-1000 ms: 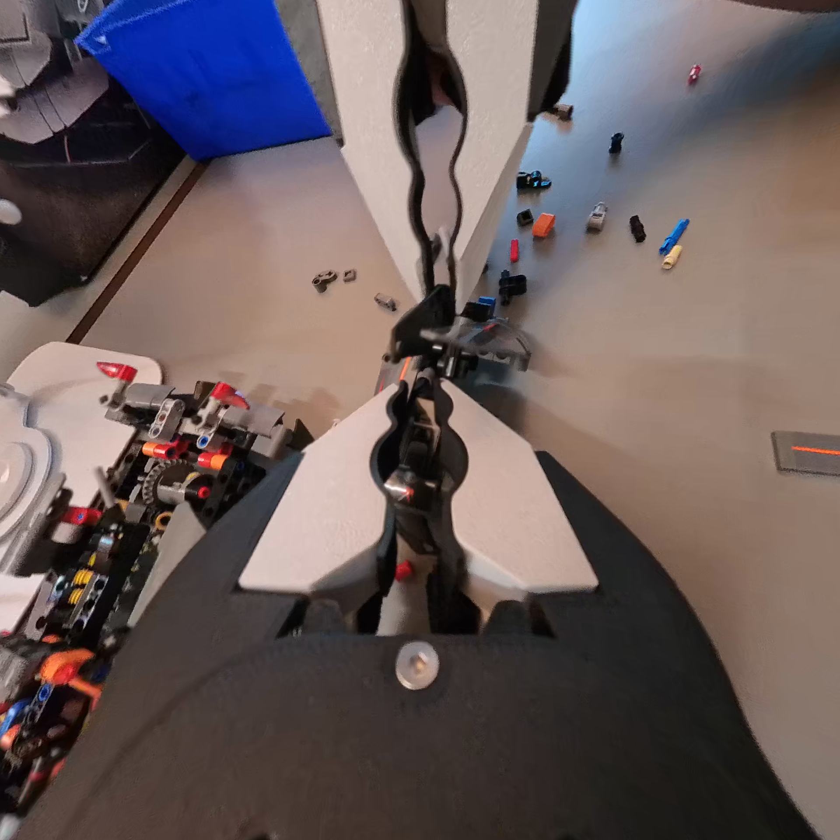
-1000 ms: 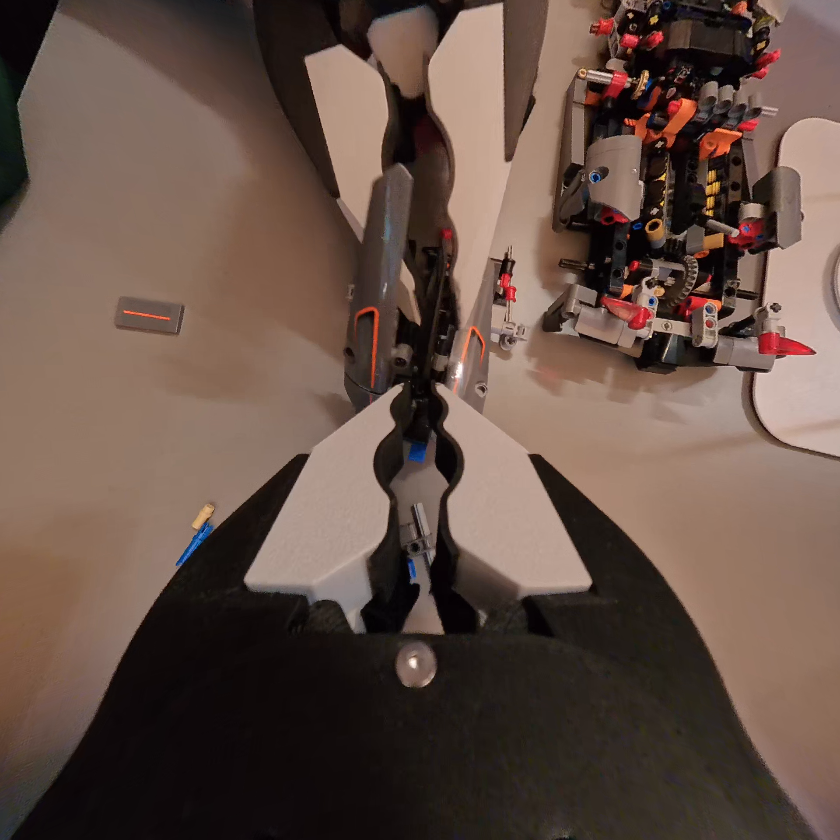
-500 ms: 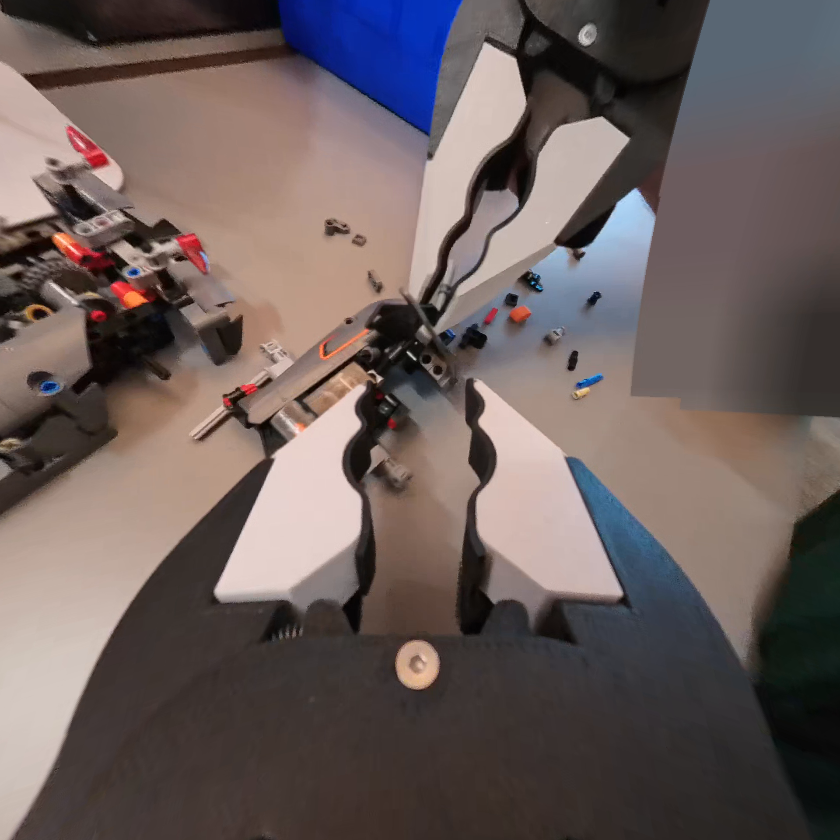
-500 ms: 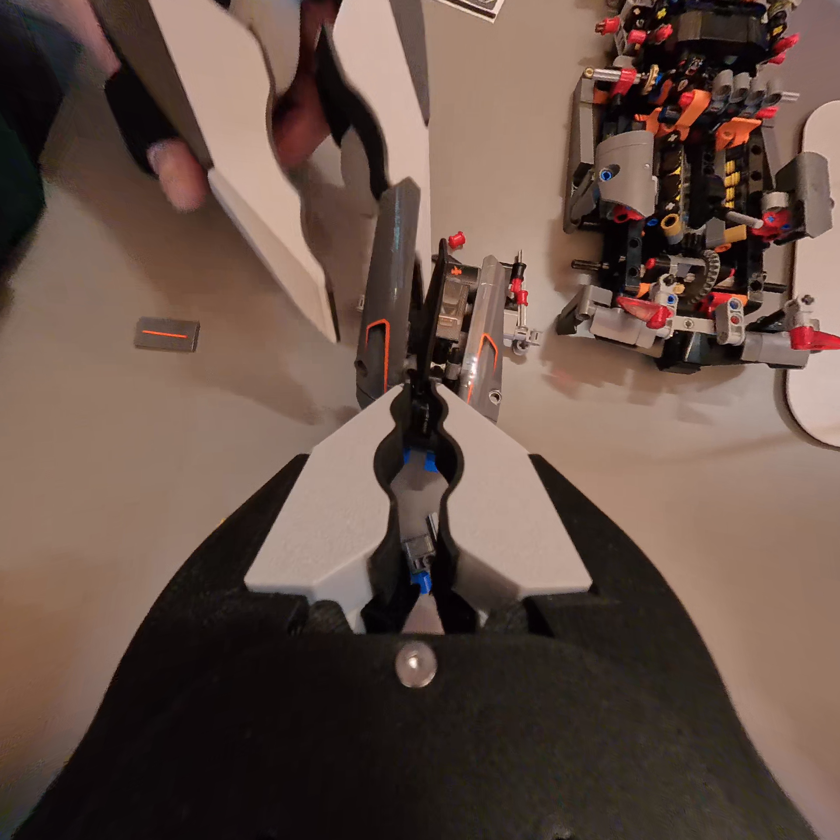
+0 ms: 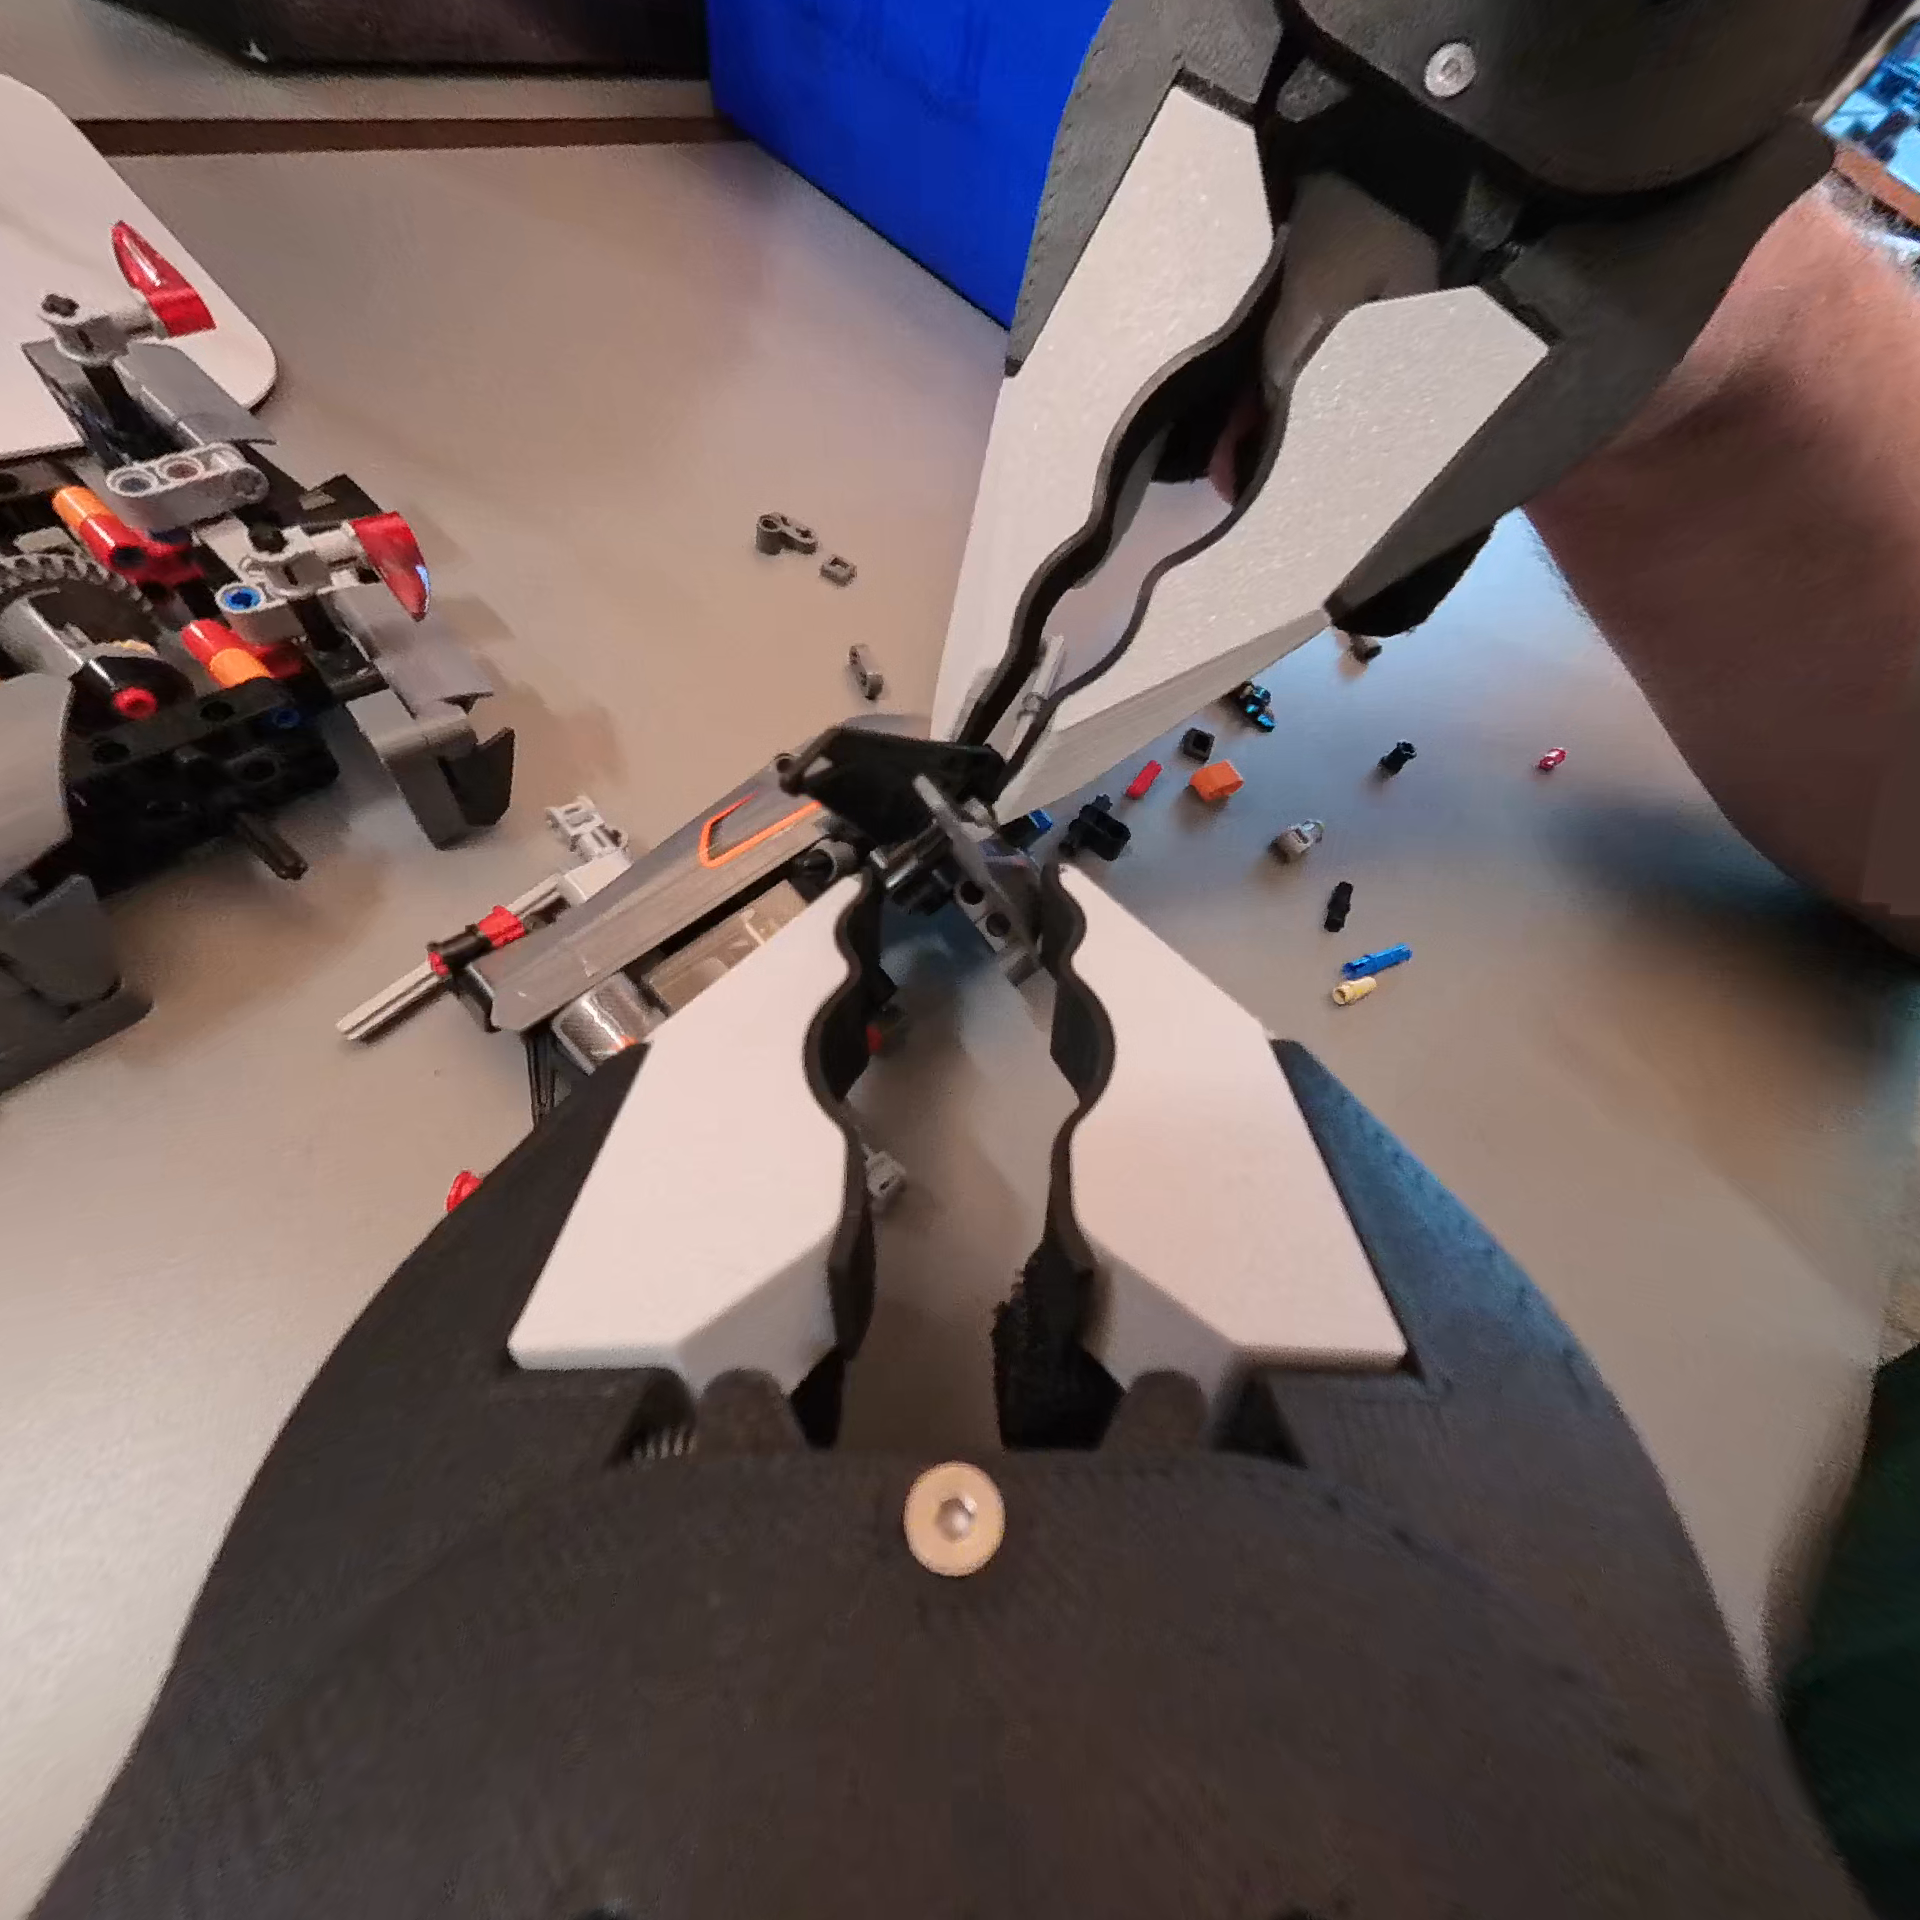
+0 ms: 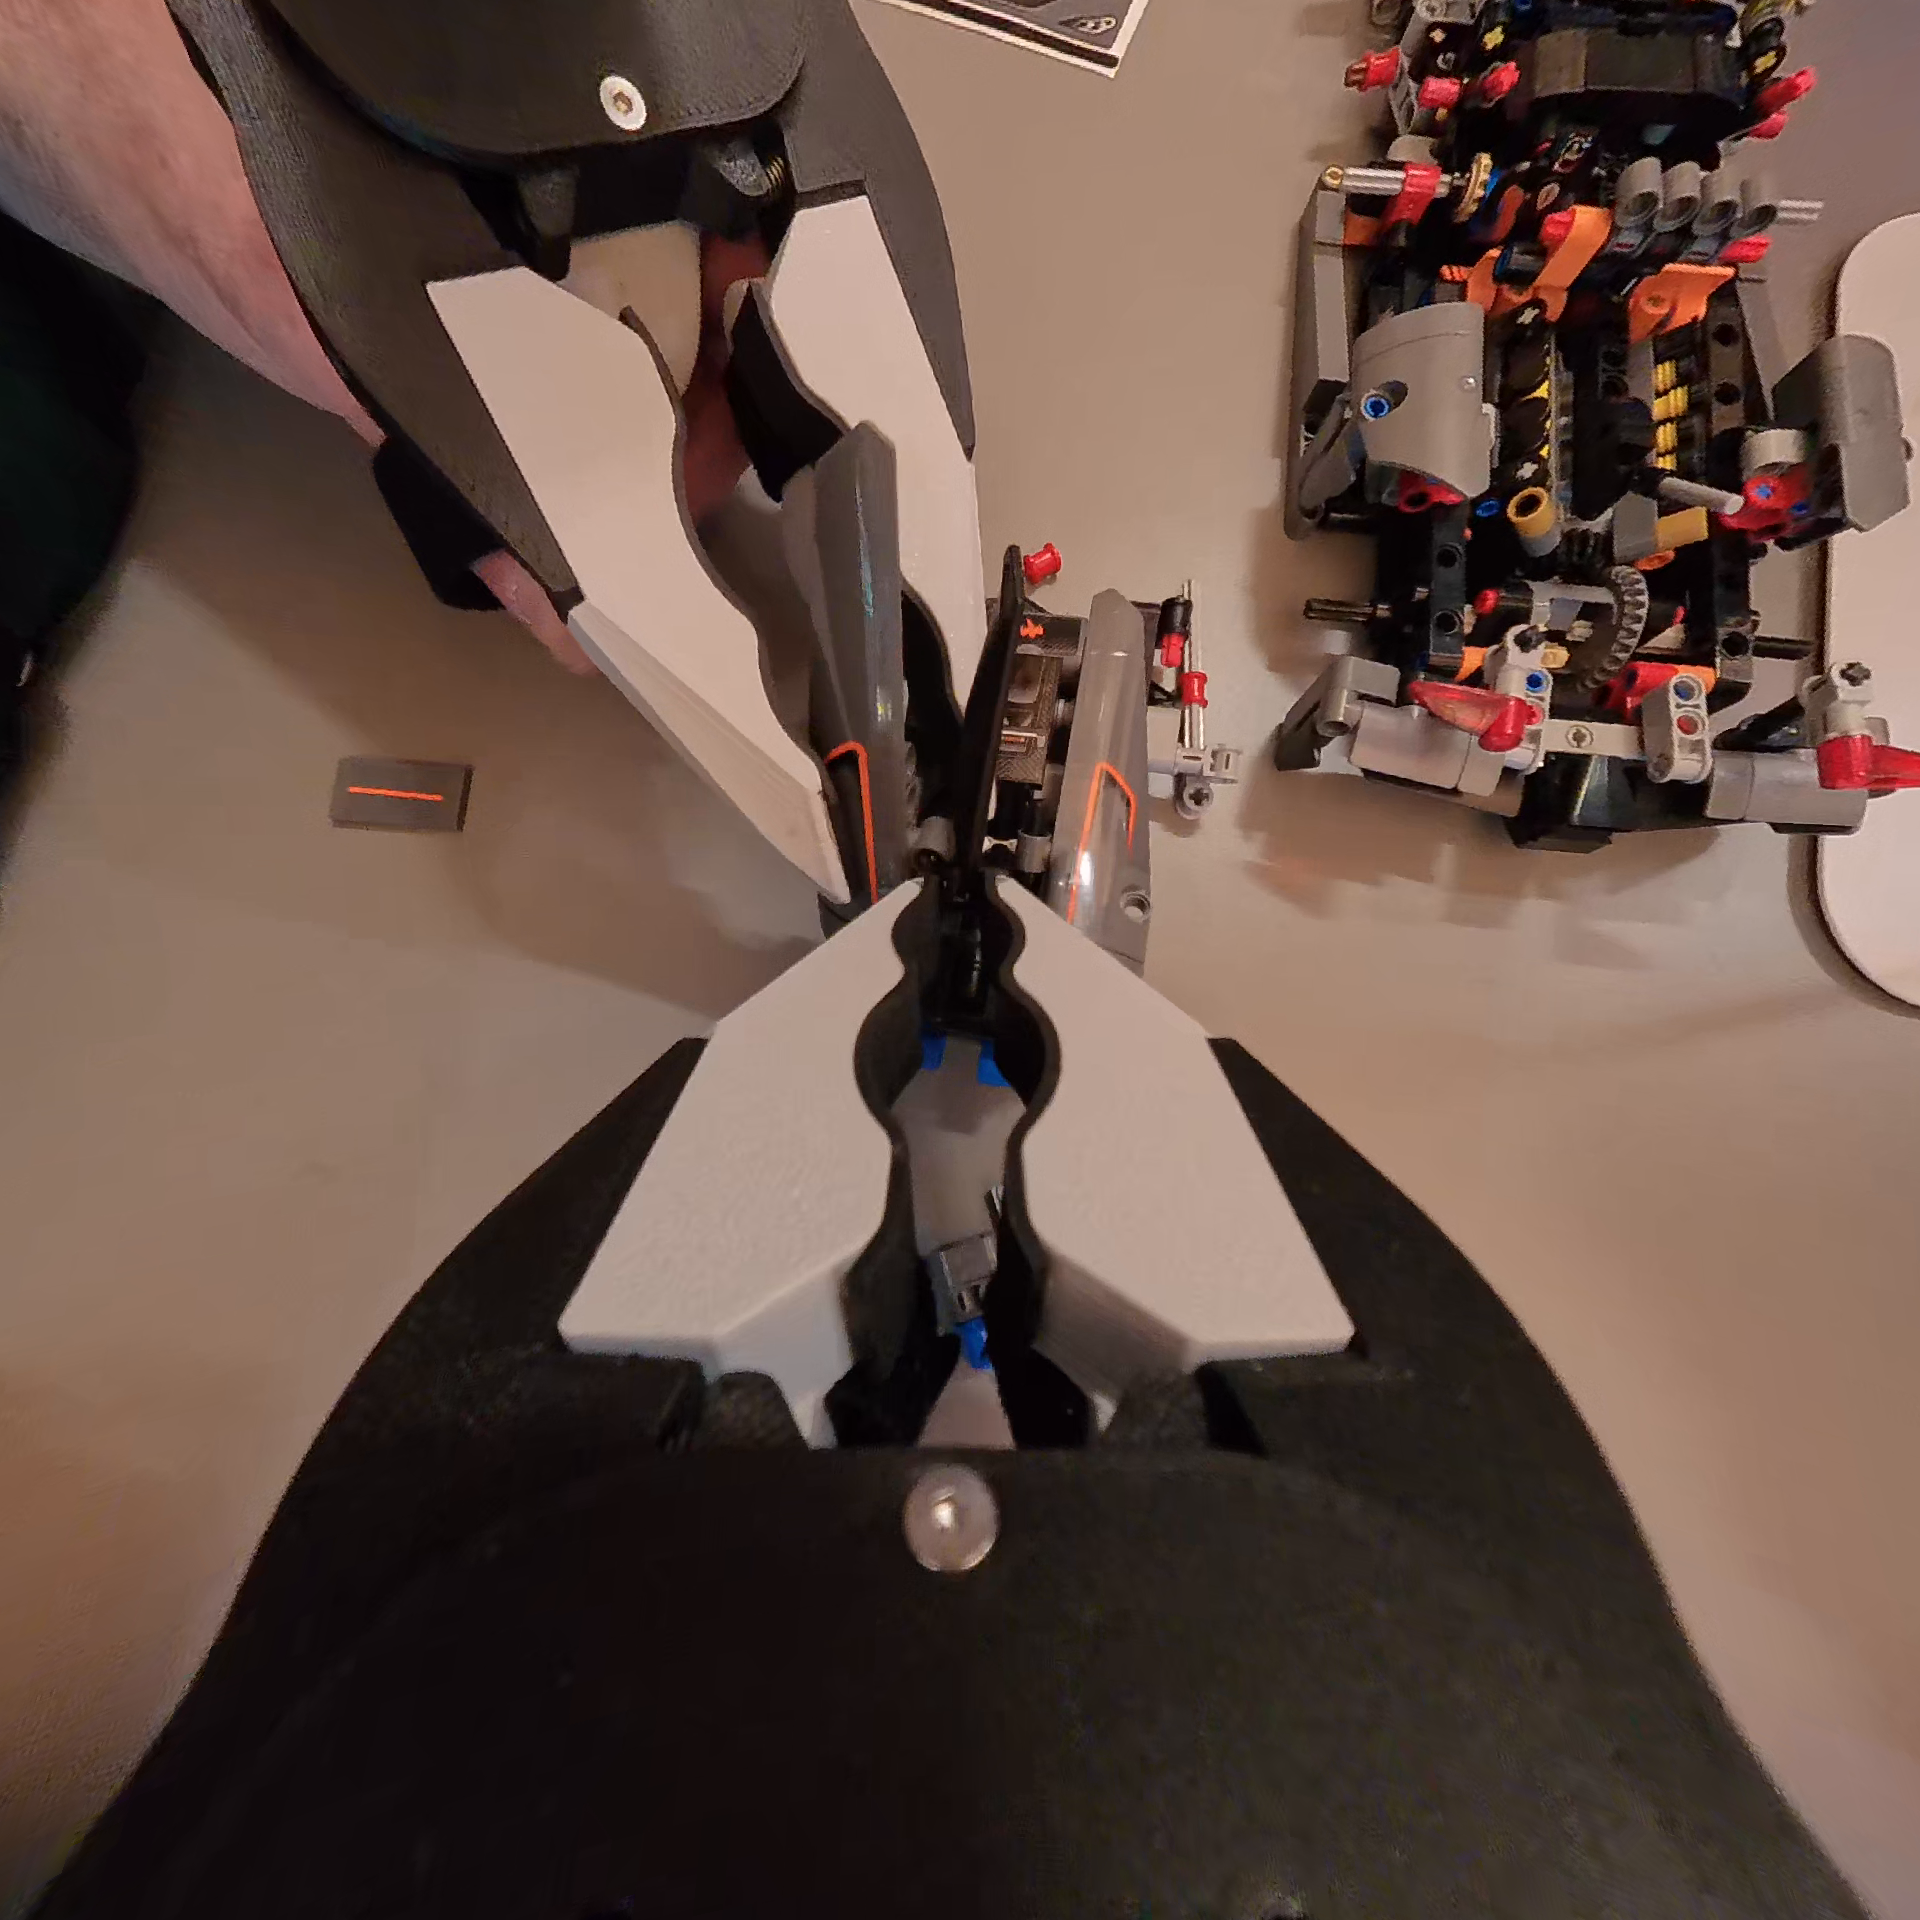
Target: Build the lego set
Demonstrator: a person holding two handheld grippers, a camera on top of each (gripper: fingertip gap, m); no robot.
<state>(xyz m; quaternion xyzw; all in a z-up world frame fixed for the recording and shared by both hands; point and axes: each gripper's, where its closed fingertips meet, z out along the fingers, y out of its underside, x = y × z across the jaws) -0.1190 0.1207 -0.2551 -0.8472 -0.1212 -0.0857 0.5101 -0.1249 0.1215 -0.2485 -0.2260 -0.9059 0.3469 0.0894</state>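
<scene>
Right claw is clamped on the black end of a small grey sub-assembly with orange-outlined panels, and holds it nose-down, its far end near or on the surface. Left claw stands with its jaws parted, one white finger on either side of the same sub-assembly's black beam — around it, but not visibly pressing. In the right wrist view one grey panel runs up between the left claw's fingers.

The step in hand looks like a re-grip: one claw keeps the piece steady while the other seeks a fresh hold on it. Judged from the layout, the piece is meant for the large car chassis, which lies toward the far right of the surface in the right wrist view, well apart from the sub-assembly. Loose pins and connectors lie scattered beyond the claws, and a flat dark tile with an orange line rests alone to the left.

The next move likely calls for the left claw to close squarely on a firm part — the beam, not the thin panels — before the right lets go, or the piece may twist or shed a pin
</scene>
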